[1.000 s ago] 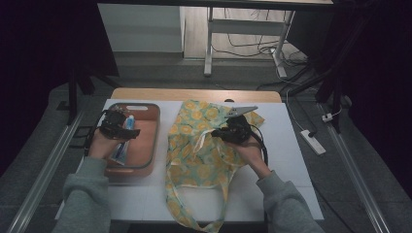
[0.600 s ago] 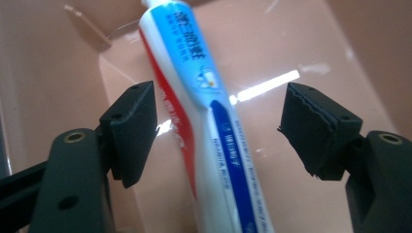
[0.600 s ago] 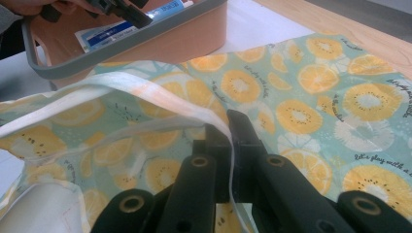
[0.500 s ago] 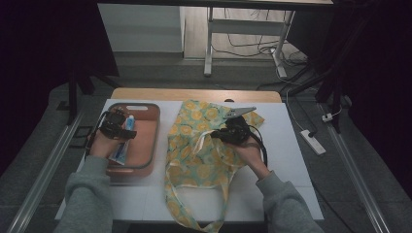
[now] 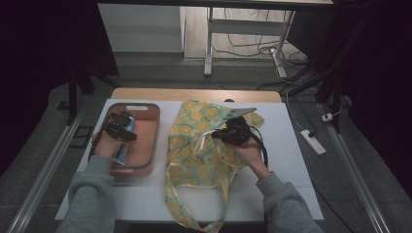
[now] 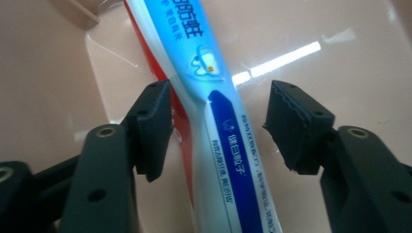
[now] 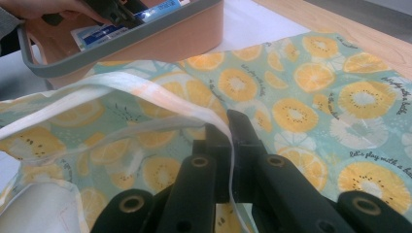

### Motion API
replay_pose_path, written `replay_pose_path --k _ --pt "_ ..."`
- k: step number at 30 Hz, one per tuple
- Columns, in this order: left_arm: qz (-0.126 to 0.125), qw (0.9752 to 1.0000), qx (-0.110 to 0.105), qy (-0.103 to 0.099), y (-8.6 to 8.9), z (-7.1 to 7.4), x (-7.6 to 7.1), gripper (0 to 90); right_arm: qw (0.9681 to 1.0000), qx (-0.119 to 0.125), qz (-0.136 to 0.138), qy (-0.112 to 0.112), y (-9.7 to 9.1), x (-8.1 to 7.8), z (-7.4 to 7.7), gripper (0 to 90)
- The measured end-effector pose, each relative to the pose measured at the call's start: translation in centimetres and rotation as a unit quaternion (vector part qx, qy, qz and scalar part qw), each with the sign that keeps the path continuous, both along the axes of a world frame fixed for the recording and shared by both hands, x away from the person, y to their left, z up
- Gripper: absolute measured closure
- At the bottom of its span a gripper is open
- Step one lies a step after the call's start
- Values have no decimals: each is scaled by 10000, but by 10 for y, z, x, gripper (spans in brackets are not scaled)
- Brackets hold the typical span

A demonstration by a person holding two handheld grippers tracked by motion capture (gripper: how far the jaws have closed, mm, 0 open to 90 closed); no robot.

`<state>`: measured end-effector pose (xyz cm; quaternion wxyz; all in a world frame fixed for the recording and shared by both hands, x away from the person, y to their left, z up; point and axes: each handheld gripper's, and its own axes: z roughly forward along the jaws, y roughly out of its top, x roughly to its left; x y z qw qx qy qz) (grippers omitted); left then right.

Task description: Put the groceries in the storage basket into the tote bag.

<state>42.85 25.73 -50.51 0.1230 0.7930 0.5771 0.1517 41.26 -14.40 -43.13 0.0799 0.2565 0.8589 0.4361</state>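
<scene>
Inside the tray (image 5: 150,141), spread left gripper (image 6: 218,128) straddles toothpaste (image 6: 218,111) (right gripper (image 7: 228,128) pinches bag hem (image 7: 145,94))

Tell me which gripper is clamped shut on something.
The right gripper, pinching the fruit-print bag by its pale edge. The left gripper stands open around the toothpaste tube in the tray.

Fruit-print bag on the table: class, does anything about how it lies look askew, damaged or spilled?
Nothing looks damaged or spilled. The fruit-print bag lies rumpled, not flat, because the right gripper is shut on its pale rim, lifting the mouth open. Its straps trail over the table's near edge.
</scene>
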Motion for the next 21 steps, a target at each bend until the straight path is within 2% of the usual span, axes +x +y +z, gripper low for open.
replay_pose_path --k 2,4,9,11,12,15,16,21 --pt "19 10000 74 16 0 -1 0 467 10000 -13 -7 -12 0 0 0 883" --pt "49 10000 68 50 1 -2 1 510 10000 -23 -7 -15 0 0 -1 883" --pt "133 9998 32 111 1 -3 2 534 10000 -43 -15 -9 0 0 -2 883" --pt "194 9997 48 140 2 -3 2 578 10000 -48 -16 -10 0 0 -2 883" --pt "195 9996 179 136 1 -3 1 606 10000 -50 -11 -9 1 -1 -2 883" --pt "180 9994 253 135 1 -2 1 651 10000 -51 -17 -4 0 -1 -3 883" --pt "253 9990 347 112 1 -3 1 692 10000 -54 -13 -4 0 0 -3 883" --pt "212 9991 348 72 2 -2 0 729 10000 -62 -17 3 0 0 -4 883"
